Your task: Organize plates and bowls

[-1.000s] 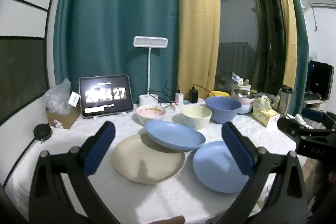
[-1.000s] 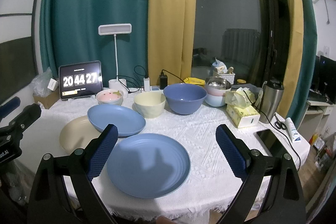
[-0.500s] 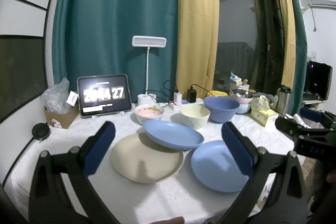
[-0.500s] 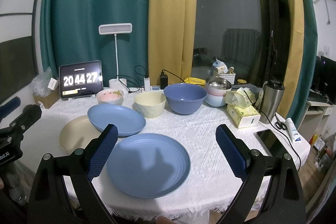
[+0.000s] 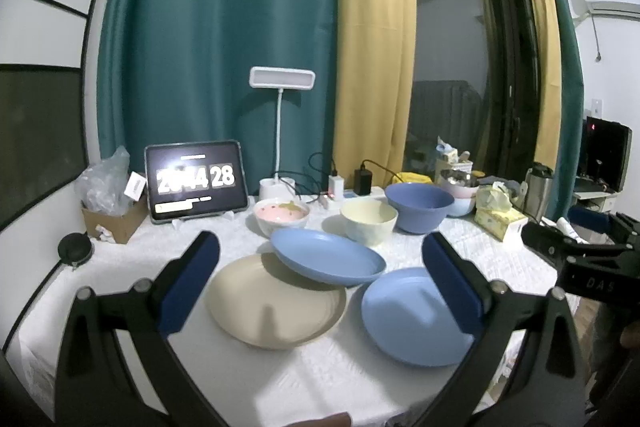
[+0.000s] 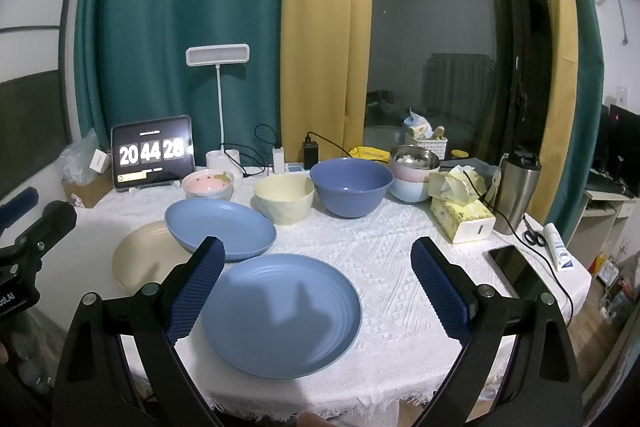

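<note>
Nothing stacked yet on the round table with white textured cloth. Nearest the right gripper, a flat ribbed blue plate; leaning on the beige round plate, a deeper blue oval plate. Behind, spread apart: large blue bowl, cream bowl, small pink-lined bowl. Both grippers, left gripper too, spread wide, empty, hovering short of the dishes. Beige plate's far edge hidden.

Matt blue plate, textured white tablecloth, shiny steel tumbler, knurled fingers
</note>
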`<act>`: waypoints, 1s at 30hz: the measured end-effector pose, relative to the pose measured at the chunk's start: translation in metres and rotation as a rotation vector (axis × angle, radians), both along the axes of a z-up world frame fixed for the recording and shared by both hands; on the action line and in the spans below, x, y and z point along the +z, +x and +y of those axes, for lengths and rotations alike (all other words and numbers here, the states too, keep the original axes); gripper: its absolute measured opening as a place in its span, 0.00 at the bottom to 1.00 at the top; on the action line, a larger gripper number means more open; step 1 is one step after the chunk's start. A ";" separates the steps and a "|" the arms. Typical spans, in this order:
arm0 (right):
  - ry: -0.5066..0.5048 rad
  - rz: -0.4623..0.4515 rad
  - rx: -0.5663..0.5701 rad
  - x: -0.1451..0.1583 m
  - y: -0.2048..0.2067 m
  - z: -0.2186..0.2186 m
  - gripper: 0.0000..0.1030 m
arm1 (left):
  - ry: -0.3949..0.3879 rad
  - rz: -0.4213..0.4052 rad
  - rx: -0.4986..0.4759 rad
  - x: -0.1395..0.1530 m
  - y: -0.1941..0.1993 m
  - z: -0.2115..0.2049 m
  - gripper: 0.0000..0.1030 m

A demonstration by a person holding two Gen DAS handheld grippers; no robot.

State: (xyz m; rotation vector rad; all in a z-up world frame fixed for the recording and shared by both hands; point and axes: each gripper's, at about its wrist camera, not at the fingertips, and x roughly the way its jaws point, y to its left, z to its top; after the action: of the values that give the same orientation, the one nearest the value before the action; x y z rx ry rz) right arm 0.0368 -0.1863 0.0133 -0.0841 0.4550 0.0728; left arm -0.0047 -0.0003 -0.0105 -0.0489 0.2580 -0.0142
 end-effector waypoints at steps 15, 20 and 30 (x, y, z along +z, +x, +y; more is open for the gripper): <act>0.006 0.028 -0.011 -0.018 0.009 -0.010 0.94 | 0.023 0.062 -0.025 -0.012 0.019 -0.013 0.99; 0.016 0.074 -0.024 -0.031 0.024 -0.017 0.94 | 0.034 0.121 -0.057 -0.025 0.039 -0.020 0.99; 0.034 0.160 -0.046 -0.053 0.052 -0.032 0.94 | 0.041 0.284 -0.138 -0.060 0.078 -0.038 0.98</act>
State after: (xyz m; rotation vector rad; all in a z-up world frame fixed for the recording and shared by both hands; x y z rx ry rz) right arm 0.0887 -0.2188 -0.0400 -0.0347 0.6149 0.0418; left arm 0.0729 -0.0382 -0.0701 0.0078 0.5450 -0.1395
